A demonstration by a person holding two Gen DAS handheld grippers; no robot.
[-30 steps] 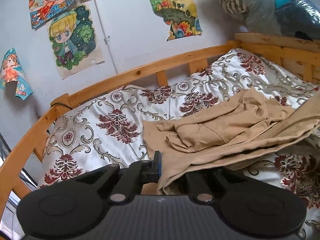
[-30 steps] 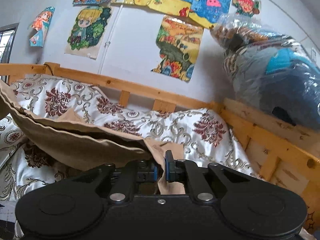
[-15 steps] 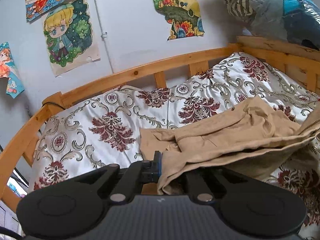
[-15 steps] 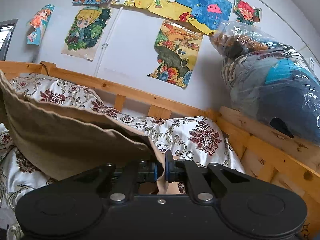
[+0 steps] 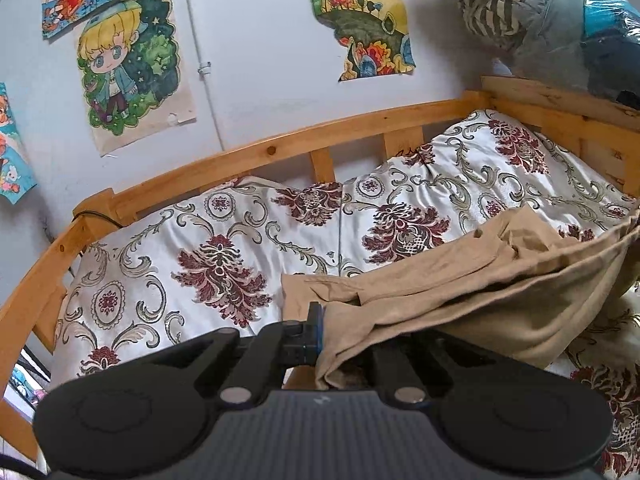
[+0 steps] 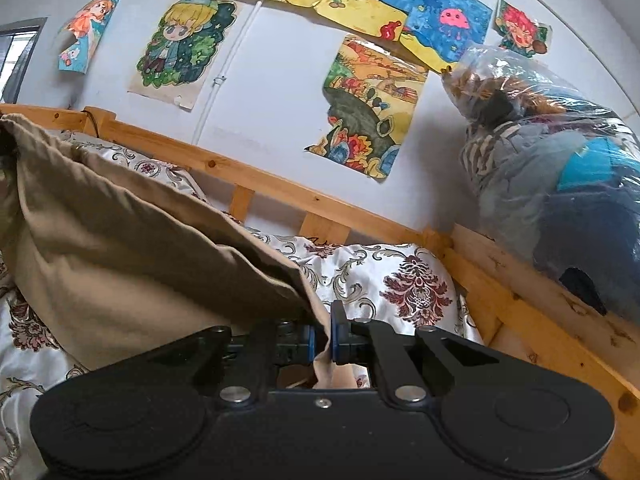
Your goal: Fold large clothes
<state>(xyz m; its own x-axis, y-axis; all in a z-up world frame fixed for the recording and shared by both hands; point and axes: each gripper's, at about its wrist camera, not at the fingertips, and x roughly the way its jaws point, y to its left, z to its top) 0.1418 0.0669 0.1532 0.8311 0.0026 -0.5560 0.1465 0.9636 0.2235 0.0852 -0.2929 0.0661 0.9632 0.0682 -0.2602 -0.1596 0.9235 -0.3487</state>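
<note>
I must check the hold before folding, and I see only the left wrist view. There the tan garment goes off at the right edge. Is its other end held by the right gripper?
Observer: Yes. The right gripper is shut on an edge of the tan garment.
Operator: Does the cloth hang free near it?
Observer: It rises from the gripper in a big sagging fold over the floral bedspread.
Operator: What stands behind, on that side?
Observer: A clear plastic bag of clothes on the wooden bed frame.
</note>
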